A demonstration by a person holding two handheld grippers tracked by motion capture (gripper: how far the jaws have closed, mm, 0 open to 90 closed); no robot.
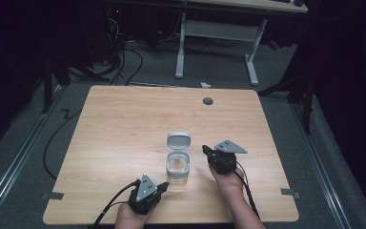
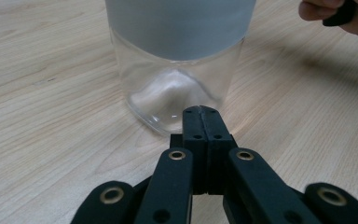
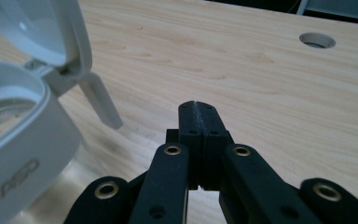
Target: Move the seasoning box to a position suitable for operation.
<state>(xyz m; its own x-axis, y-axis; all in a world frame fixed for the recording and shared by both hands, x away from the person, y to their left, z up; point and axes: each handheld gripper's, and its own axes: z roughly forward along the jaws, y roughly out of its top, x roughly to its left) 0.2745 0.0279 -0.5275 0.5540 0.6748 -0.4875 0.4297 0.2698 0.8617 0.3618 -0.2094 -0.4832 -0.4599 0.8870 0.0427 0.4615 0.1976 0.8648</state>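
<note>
Standing on: wooden table [image 1: 124, 124], centre of the high view, a clear glass jar [image 1: 177, 170] with a white collar.
Jar lid: white lid [image 1: 178, 141] flipped open, hinged at the far side of the collar; in the right gripper view it rises at upper left with a small tab hanging below it.
Left gripper [image 1: 163, 186]: lower centre of the high view, jaws pressed together, empty, tips just beside the jar's base; its own view shows the glass bottom directly ahead.
Right gripper [image 1: 204, 150]: right of the jar, jaws pressed together, holding nothing, close to the collar but apart from it.
Table hole: grey round grommet [image 1: 208, 100] near the far edge, upper right of the tabletop.
</note>
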